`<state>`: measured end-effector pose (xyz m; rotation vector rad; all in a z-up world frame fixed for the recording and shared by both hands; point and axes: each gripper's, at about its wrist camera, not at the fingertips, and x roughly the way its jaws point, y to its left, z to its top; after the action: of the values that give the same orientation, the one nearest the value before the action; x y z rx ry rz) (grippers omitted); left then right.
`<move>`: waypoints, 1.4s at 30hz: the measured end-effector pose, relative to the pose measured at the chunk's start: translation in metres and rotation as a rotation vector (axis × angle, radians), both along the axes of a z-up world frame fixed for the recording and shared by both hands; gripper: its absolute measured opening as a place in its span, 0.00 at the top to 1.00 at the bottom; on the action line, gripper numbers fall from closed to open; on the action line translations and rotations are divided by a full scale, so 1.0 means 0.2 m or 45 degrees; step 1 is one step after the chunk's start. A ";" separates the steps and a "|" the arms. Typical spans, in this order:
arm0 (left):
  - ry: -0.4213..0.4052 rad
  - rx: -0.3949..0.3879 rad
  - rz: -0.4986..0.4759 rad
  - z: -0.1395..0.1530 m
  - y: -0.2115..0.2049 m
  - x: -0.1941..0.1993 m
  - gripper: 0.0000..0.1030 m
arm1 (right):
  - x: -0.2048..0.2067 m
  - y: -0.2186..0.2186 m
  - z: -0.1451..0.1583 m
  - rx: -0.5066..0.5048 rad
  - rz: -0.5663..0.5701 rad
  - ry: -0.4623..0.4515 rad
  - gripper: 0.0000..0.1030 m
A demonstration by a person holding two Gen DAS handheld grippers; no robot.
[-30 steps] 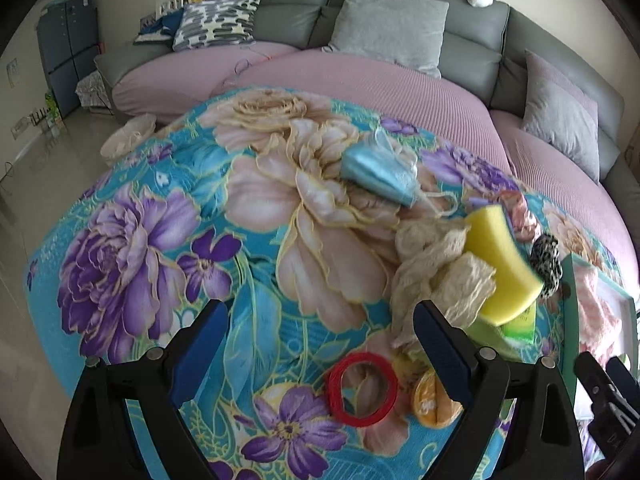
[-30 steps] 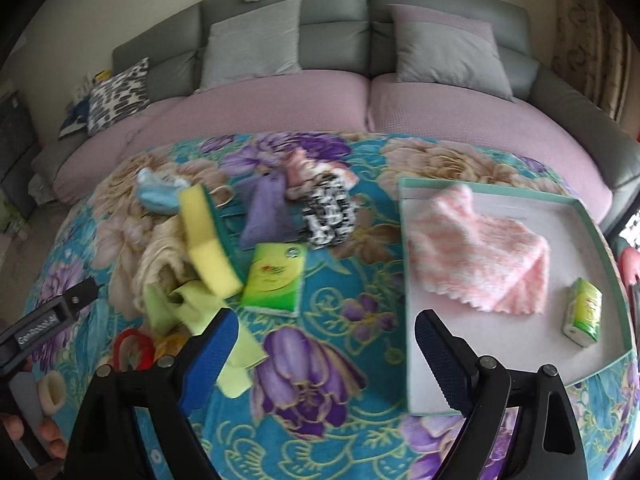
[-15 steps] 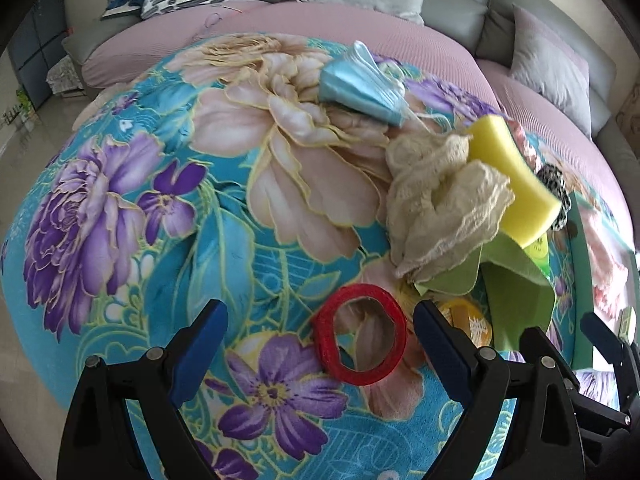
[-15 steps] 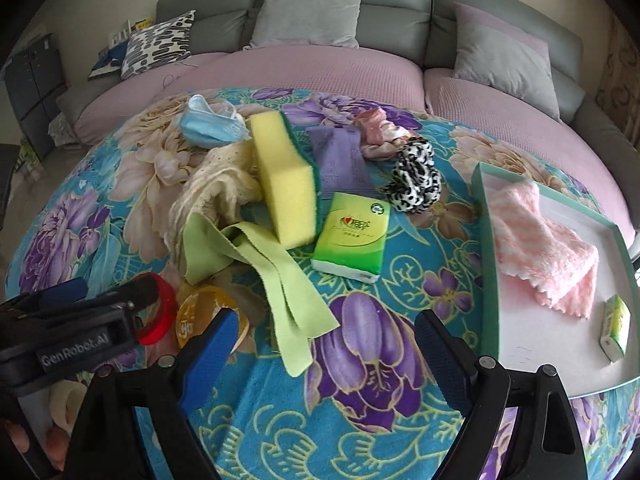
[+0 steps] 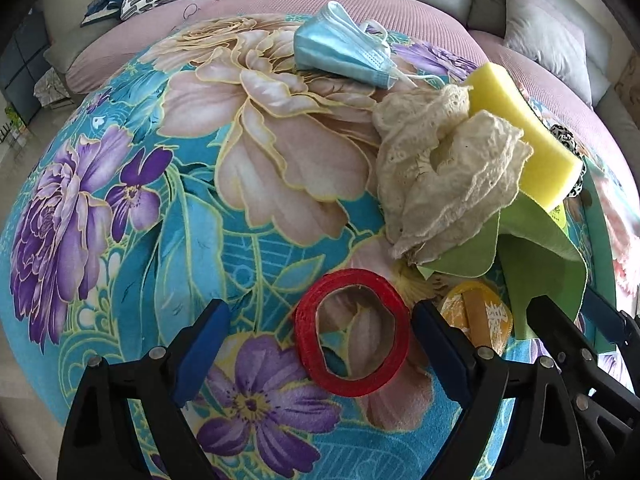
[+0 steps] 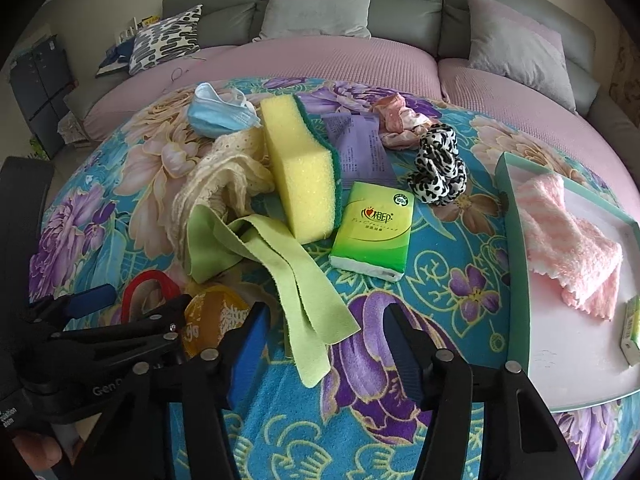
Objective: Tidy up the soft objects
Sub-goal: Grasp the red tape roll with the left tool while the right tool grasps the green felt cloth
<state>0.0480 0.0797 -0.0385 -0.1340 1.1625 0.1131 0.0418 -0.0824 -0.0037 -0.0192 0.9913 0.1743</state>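
My left gripper (image 5: 320, 344) points down at the flowered cloth. Its jaws stand wide and are closing slightly, with a red tape ring (image 5: 348, 280) lying flat between them, untouched. My right gripper (image 6: 326, 340) has its jaws closing around the loose end of a light green cloth strip (image 6: 296, 276); the pads are still clear of it. Behind lie a cream lace cloth (image 5: 448, 176), a yellow sponge (image 6: 300, 172), a blue face mask (image 5: 340, 52), a green tissue pack (image 6: 372, 228) and a leopard scrunchie (image 6: 438, 168).
A teal-rimmed tray (image 6: 516, 240) at the right holds a pink towel (image 6: 568, 248) and a small green pack (image 6: 632, 328). An orange packet (image 5: 476, 316) lies between the two grippers. A purple packet (image 6: 360, 148) and a pink scrunchie (image 6: 396, 120) lie further back. A sofa with cushions curves behind.
Both grippers have sunk toward the cloth. The left now straddles the red ring. The right jaws have narrowed around the end of the green strip.
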 end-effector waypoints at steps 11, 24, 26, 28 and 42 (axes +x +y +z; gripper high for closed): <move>-0.036 -0.023 -0.052 0.02 -0.05 0.03 0.42 | 0.03 0.02 -0.03 -0.008 0.014 0.019 0.54; -0.047 -0.020 -0.062 0.02 -0.07 0.05 0.46 | 0.05 0.05 -0.04 -0.011 0.043 0.015 0.84; -0.049 -0.017 -0.064 0.02 -0.06 0.04 0.46 | 0.06 0.05 -0.05 -0.006 0.044 0.017 0.87; -0.050 -0.017 -0.064 0.02 -0.06 0.04 0.46 | 0.06 0.05 -0.05 -0.004 0.043 0.021 0.90; -0.055 -0.015 -0.058 0.03 -0.05 0.05 0.46 | 0.06 0.04 -0.04 0.005 0.028 0.015 0.97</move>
<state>0.0580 0.0696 -0.0332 -0.1200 1.1225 0.0627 0.0538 -0.0753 -0.0124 -0.0256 1.0025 0.1964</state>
